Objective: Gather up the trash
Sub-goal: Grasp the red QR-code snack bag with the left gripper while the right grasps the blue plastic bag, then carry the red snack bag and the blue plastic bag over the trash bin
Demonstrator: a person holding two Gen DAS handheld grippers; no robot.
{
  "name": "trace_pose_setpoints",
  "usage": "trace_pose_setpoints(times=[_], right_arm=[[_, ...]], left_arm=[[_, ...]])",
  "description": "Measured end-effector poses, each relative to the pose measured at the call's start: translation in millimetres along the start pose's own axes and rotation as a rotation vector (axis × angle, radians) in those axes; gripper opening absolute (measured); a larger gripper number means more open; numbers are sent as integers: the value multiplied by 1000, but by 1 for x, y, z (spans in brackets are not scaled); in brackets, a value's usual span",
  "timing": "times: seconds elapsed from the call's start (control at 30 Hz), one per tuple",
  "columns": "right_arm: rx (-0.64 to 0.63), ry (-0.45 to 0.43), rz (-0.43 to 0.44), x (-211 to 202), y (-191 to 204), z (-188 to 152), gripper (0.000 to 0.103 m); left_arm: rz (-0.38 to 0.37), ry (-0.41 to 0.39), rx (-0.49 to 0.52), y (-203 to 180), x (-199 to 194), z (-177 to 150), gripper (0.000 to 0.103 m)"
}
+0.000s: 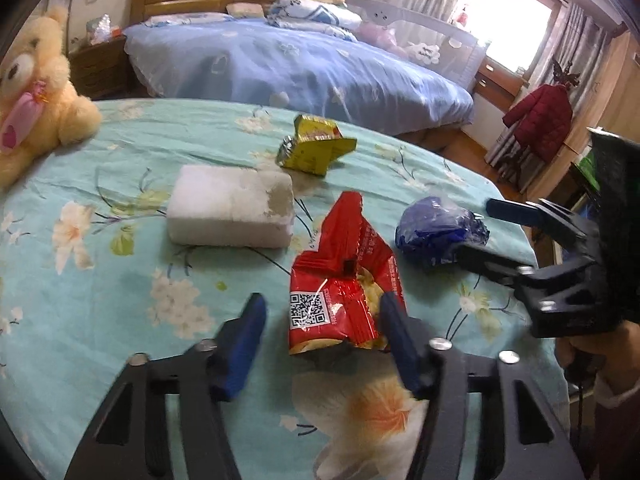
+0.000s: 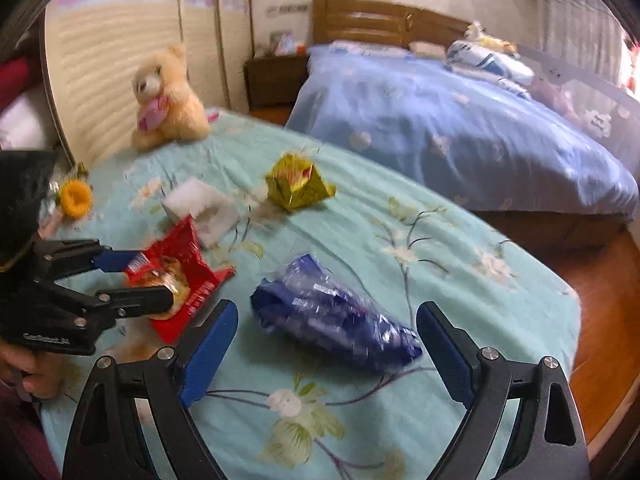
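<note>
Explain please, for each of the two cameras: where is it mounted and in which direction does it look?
Left wrist view: sits on the left gripper, looking down along its fingers at the red wrapper between them; the right gripper and a hand show at right.
Right wrist view: sits on the right gripper, looking down at the blue wrapper between its open fingers; the left gripper enters from the left.
Shared: both wrappers, yellow wrapper, white foam block, teddy bear, blue bed.

QR code on red snack bag [image 1: 340, 280]; lettering unreadable.
</note>
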State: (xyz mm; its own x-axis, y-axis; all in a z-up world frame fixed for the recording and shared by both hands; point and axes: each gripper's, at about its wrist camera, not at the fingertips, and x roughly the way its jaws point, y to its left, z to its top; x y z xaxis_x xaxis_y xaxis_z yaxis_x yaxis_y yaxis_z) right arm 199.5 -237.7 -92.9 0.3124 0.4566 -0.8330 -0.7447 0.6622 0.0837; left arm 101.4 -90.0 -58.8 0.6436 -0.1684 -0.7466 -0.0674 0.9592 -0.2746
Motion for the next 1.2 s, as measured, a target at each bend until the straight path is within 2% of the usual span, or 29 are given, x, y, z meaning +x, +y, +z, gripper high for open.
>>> trace_pose_setpoints(times=[0.03,0.13,0.27,0.37,0.47,0.63,0.67,0.7,0.77,0.93,1.07,1.2], right_arm=[[-7,21,-8,8,1,0,91],[40,41,-4,15,-1,-5,84],[162,5,-1,-8,-1,-16,74],[299,-19,10,-32,0,-31,70],[439,-34,40,-50,1,-48,69],[745,-18,114,-65,-1,-85,70],[776,-23,99,-66,-2,-90,72],[777,-27,49,-66,-2,-91,77],[751,-40,-14,-61,-4,-89,81],[682,-45,36,-59,-3,-90,82],[475,-43,-1,-72,17,-87,83],[287,-6,-27,-70,38,-83,83]], left_arm=[[-9,7,1,0,3,0,37],[-18,11,11,1,6,1,30],[-42,-2,24,2,3,0,27],[-59,-15,43,-3,-6,-3,25],[-82,-20,77,-9,-17,-10,25],[-116,-14,125,-18,-31,-21,25],[-122,-13,129,-19,-34,-23,25],[-123,-12,130,-18,-36,-25,25],[-120,-7,130,-18,-40,-27,25],[-119,-16,108,-13,-49,-29,25],[-134,-19,114,-14,-52,-32,25],[-151,0,133,-12,-49,-33,25]])
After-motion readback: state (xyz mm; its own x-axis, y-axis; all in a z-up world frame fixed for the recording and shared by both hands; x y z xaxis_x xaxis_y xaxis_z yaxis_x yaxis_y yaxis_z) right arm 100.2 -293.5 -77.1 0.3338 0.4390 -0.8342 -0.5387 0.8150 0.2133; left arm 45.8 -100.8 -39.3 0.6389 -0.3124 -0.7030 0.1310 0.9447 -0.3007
